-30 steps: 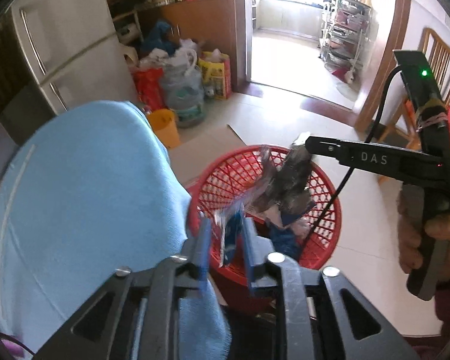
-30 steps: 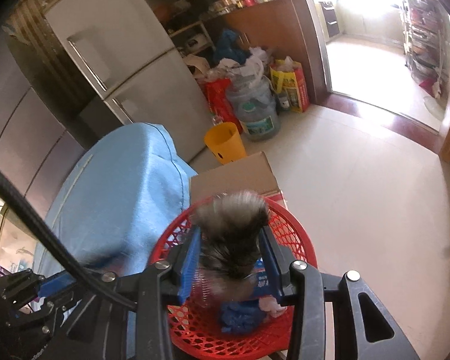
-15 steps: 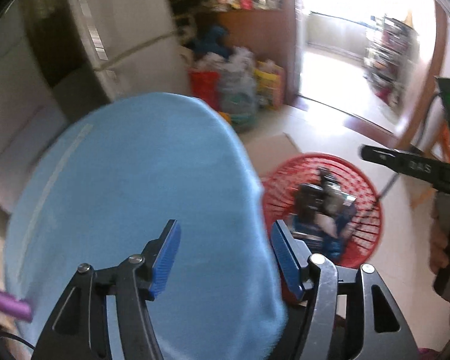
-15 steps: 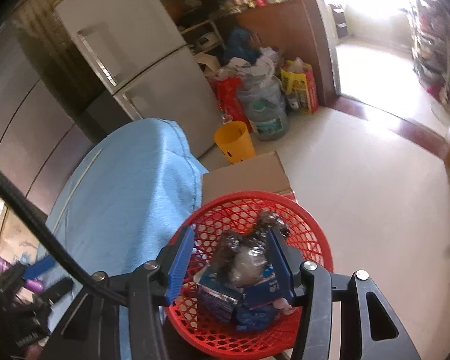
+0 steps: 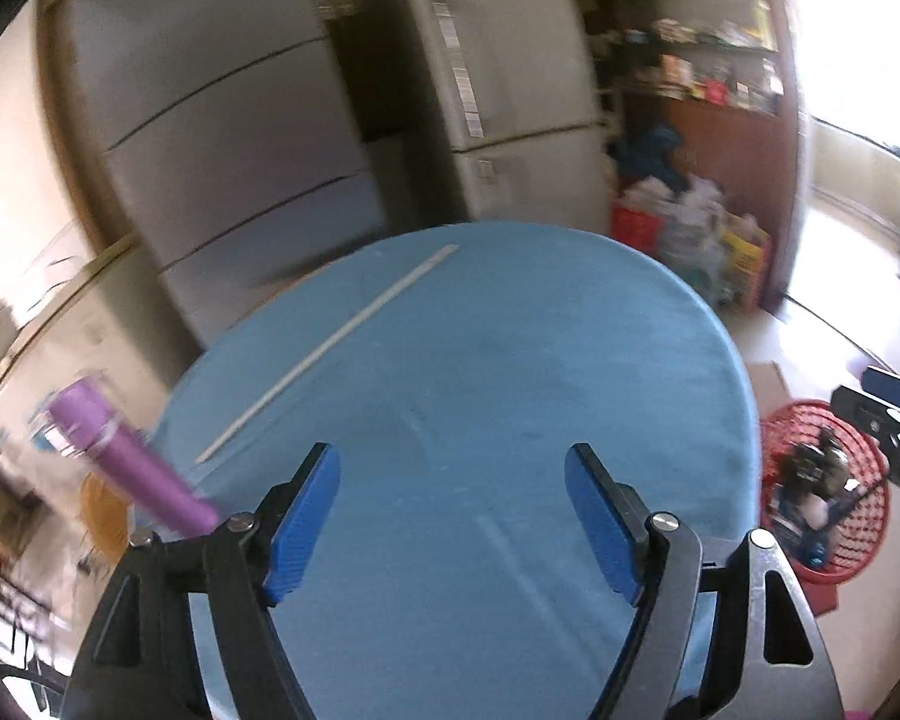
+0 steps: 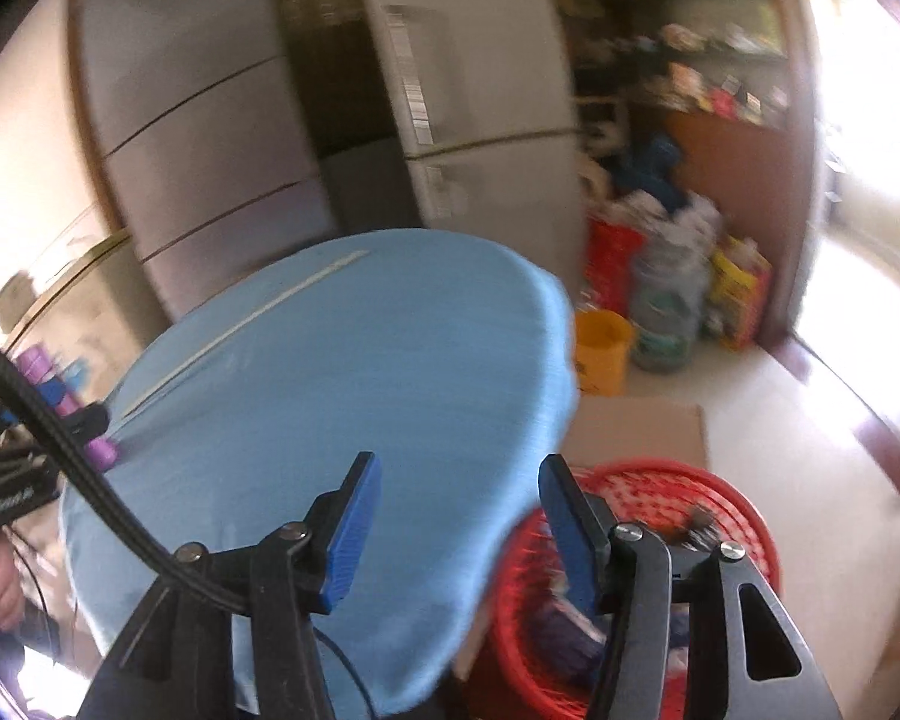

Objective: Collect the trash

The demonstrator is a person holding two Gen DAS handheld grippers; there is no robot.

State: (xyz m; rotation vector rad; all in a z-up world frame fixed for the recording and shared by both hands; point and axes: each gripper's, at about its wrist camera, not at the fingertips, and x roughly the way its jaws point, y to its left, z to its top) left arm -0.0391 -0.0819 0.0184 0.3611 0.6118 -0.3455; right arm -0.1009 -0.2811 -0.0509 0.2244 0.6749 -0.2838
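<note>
The trash (image 5: pixel 810 480) is sitting in the round red plastic mesh basket (image 5: pixel 870 534) on the pale tiled floor (image 6: pixel 810 396), just off the right edge of the bench. It's a blurry heap: a dark crumpled wrapper on top, blue-and-white packaging underneath. Too smeared to give it any long axis or say which way it points; it's just a clump, roughly in the middle of the basket. In the right wrist view the basket (image 6: pixel 744 510) is partly tucked behind the bench edge, with a flat sheet of brown cardboard (image 6: pixel 636 432) on the floor right behind it.

The bench has a round top covered in a light blue cloth (image 5: pixel 480 390), with one thin pale stripe running diagonally across it.

Left gripper (image 5: pixel 453 516) hangs over the cloth, blue fingers (image 5: pixel 303 516) wide apart and opening, nothing between them. Right gripper (image 6: pixel 465 534) is over the bench's right edge, fingers (image 6: pixel 354 531) apart and also opening, also empty.

A purple cylinder (image 5: pixel 126 456) lies at the bench's left side. Further back: a yellow bucket (image 6: pixel 600 354), a big water jug (image 6: pixel 666 312), a grey fridge (image 5: pixel 498 78).
</note>
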